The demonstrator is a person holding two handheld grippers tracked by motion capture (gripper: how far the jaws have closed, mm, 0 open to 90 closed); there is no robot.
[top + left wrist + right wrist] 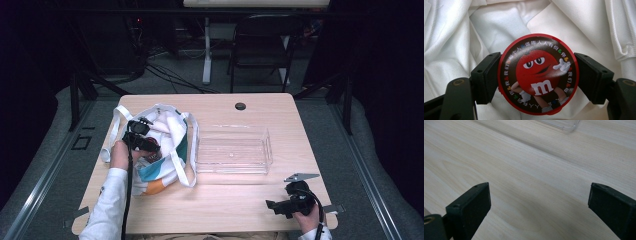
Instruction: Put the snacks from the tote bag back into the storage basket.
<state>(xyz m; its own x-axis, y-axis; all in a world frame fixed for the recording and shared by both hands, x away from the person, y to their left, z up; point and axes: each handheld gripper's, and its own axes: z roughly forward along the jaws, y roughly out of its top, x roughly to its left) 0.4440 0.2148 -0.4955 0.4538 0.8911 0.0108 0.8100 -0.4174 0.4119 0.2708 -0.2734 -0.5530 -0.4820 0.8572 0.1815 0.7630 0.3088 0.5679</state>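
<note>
Right now the left gripper (141, 136) is down in the tote (170, 150) at the left side of the table (225, 200). Its jaws pinch a round red tin (538, 74) across the widest part, one jaw on each side of the rim. Lid faces the camera, red cartoon candy figure on it. White lining (456, 37) of the tote sits all around and behind it.

Right gripper (290, 204) is parked low near the front right corner of the table, jaws spread wide, nothing between them. Bare wood under it, a corner of the clear tray (564, 125) just ahead.

Tray (233, 150) sits mid-table, just right of the tote, looks empty.

My read: the step in hand is pulling the tin out of the tote. Grip looks set, lift not done yet.

Next move probably calls for:
- straight lift to clear the tote mouth and its straps (186, 150)
- keep squeeze on; round rim could slip or rotate between flat pads
- carry right, lower into tray, then release

Risk: fabric snagging on a jaw and dragging the tote along. Right gripper could pin the tote if so.
</note>
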